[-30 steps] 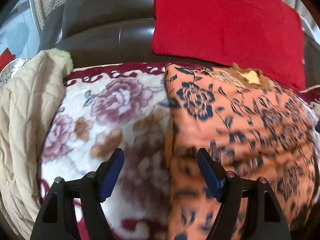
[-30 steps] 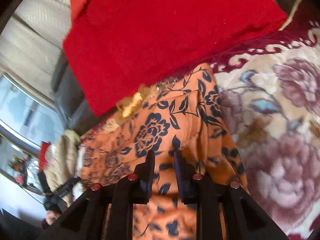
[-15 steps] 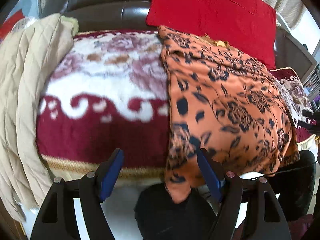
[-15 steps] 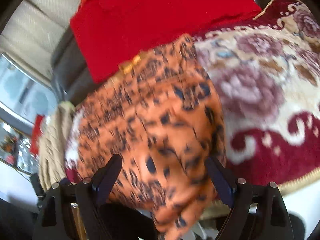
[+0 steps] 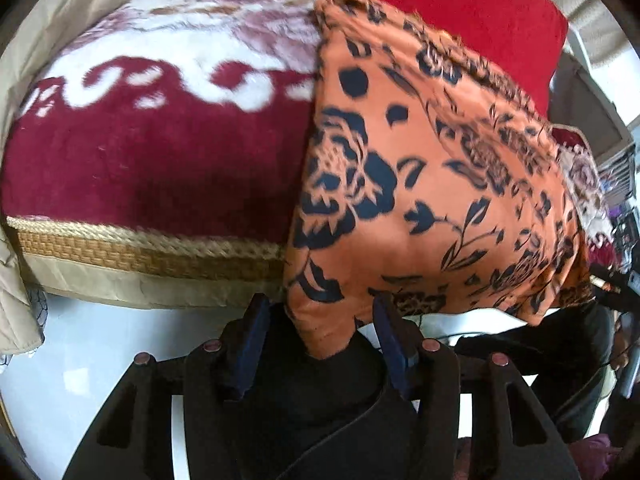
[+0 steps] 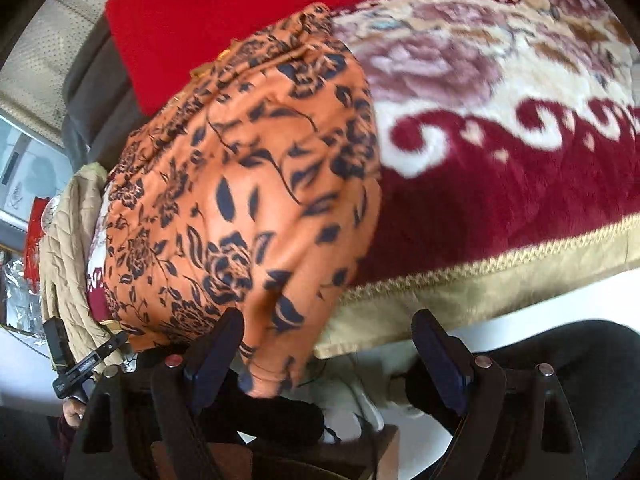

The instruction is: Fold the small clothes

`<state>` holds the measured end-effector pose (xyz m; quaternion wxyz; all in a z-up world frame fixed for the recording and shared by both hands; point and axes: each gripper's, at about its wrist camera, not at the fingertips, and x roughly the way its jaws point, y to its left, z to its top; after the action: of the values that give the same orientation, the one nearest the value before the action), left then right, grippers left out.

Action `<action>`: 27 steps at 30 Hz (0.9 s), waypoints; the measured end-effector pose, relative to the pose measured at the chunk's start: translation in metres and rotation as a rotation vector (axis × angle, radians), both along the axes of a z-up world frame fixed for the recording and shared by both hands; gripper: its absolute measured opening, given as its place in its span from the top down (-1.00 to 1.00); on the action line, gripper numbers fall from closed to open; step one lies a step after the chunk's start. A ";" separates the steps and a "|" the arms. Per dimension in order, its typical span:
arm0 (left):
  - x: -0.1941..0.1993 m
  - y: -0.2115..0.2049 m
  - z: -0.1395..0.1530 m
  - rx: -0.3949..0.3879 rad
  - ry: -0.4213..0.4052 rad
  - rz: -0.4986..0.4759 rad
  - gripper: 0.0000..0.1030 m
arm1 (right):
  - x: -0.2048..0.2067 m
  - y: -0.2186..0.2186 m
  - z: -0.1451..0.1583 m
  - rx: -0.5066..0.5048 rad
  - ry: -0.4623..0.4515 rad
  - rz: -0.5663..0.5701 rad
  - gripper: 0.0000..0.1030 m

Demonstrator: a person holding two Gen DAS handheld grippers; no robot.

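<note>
Two tools, both spread wide, gripping nothing. Orange floral garment [image 5: 432, 184] drapes over blanket's [image 5: 160, 160] front edge, corner dangling between left tool [image 5: 318, 332] fingers. Risk: right tool [image 6: 328, 344] misses; cloth slides floorward.

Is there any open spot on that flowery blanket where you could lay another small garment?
Yes: the blanket shows a broad bare stretch between the beige quilted coat and the orange floral garment. On the garment's other side more blanket lies uncovered. The back is crowded by the red cushion.
</note>
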<state>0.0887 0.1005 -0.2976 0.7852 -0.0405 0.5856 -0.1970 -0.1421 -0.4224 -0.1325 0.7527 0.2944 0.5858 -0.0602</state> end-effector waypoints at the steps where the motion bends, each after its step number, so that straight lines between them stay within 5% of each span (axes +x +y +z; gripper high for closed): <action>1: 0.001 -0.001 -0.004 -0.003 0.015 0.005 -0.02 | -0.001 -0.001 -0.002 0.013 0.003 -0.007 -0.72; 3: 0.004 0.000 -0.009 -0.033 0.037 0.020 0.48 | -0.001 -0.001 -0.005 0.036 0.001 -0.023 -0.72; 5: 0.006 0.003 -0.012 -0.054 0.048 0.038 0.68 | -0.001 0.000 -0.008 0.043 0.014 -0.028 -0.72; 8: 0.007 0.001 -0.011 -0.067 0.048 0.031 0.69 | 0.001 0.001 -0.015 0.051 0.034 -0.043 -0.72; 11: 0.009 -0.004 -0.011 -0.059 0.063 0.022 0.37 | 0.004 0.006 -0.028 0.048 0.074 -0.053 -0.72; 13: 0.011 -0.005 -0.009 -0.069 0.051 0.020 0.37 | 0.006 0.012 -0.038 0.084 0.084 -0.053 -0.72; 14: 0.011 -0.006 -0.010 -0.071 0.054 0.020 0.47 | 0.007 0.013 -0.043 0.112 0.082 -0.061 -0.71; 15: 0.013 -0.005 -0.010 -0.077 0.062 0.023 0.89 | 0.007 0.014 -0.047 0.143 0.070 -0.079 -0.69; 17: 0.012 -0.005 -0.009 -0.091 0.068 0.023 0.90 | 0.007 0.015 -0.054 0.190 0.046 -0.091 -0.29; 18: 0.011 -0.007 -0.007 -0.093 0.057 0.014 0.90 | 0.008 0.018 -0.056 0.204 0.046 -0.064 0.30; 19: 0.008 -0.007 -0.002 -0.096 0.041 -0.001 0.90 | 0.008 0.019 -0.055 0.217 0.043 -0.044 0.49; 27: 0.012 0.005 0.076 -0.267 -0.056 -0.068 0.91 | 0.025 0.001 0.023 0.302 -0.195 0.022 0.69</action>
<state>0.1003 0.1059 -0.2219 0.7818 -0.1190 0.5331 -0.3008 -0.1175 -0.4211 -0.1096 0.7538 0.4022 0.5155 0.0653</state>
